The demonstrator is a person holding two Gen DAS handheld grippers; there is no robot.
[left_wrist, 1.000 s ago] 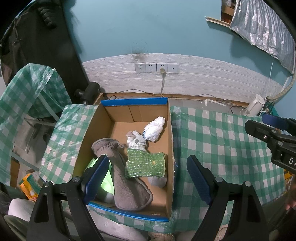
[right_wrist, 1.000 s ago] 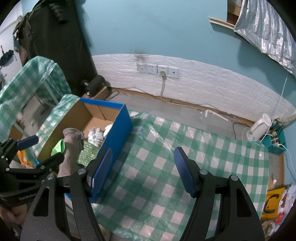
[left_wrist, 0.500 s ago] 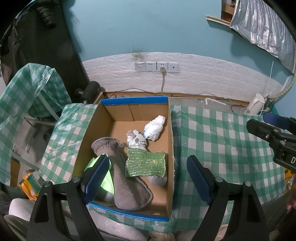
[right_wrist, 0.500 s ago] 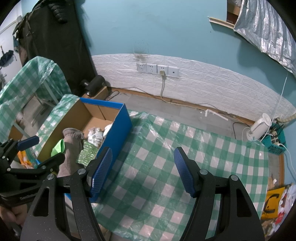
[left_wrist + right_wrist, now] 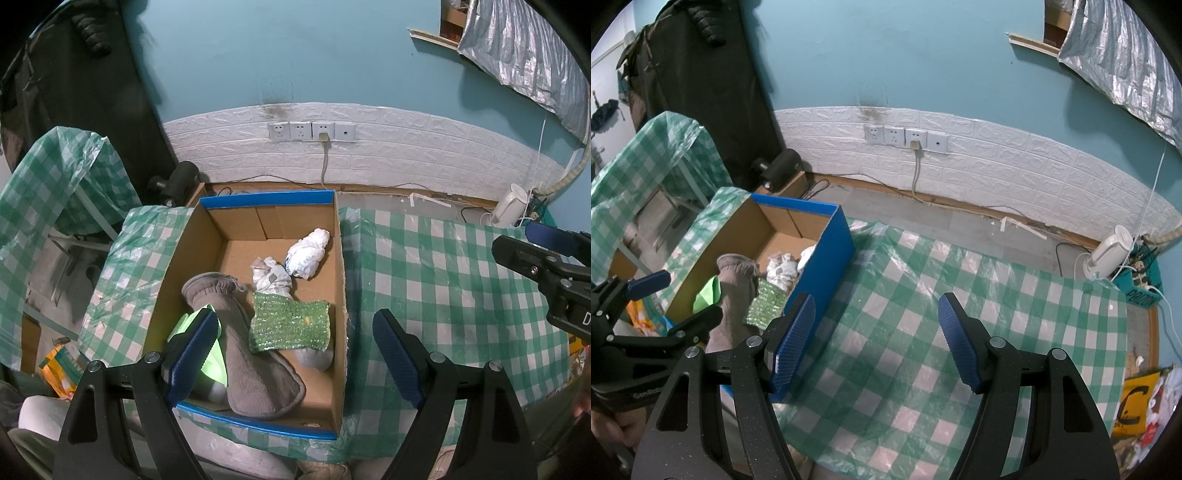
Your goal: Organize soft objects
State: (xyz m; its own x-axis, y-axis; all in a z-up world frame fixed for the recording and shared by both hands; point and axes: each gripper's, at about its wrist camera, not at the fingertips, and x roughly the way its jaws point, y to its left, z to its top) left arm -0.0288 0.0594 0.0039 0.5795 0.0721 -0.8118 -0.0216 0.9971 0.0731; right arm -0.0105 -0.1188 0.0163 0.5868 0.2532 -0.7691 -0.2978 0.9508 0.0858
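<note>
the cardboard box [image 5: 341,280] with blue edges sits on the worktop [image 5: 443,295], which is covered by a green-and-white checked plastic cloth. all the soft things in view lie inside the box. a long grey slipper sock [image 5: 243,343] runs along the box floor from the middle toward the near wall, with a bright green cloth [image 5: 210,360] tucked beside it on the left. a green sparkly sponge cloth [image 5: 290,325] lies flat just to the right of the sock, overlapping a pale grey item [image 5: 314,360] (only its lower end shows). further back are two crumpled white bundles [image 5: 308,253], touching each other.

the left tool [image 5: 291,354] hovers over the near end of the box with its blue pads spread wide and nothing between them. the right tool [image 5: 877,341] hangs over the bare checked cloth to the right of the box, also released, pads apart and empty. each tool shows at the edge of the other's view.

a white brick-pattern strip with wall sockets [image 5: 312,131] runs along the teal wall behind, and a white kettle [image 5: 1110,253] stands on the floor at the right.
</note>
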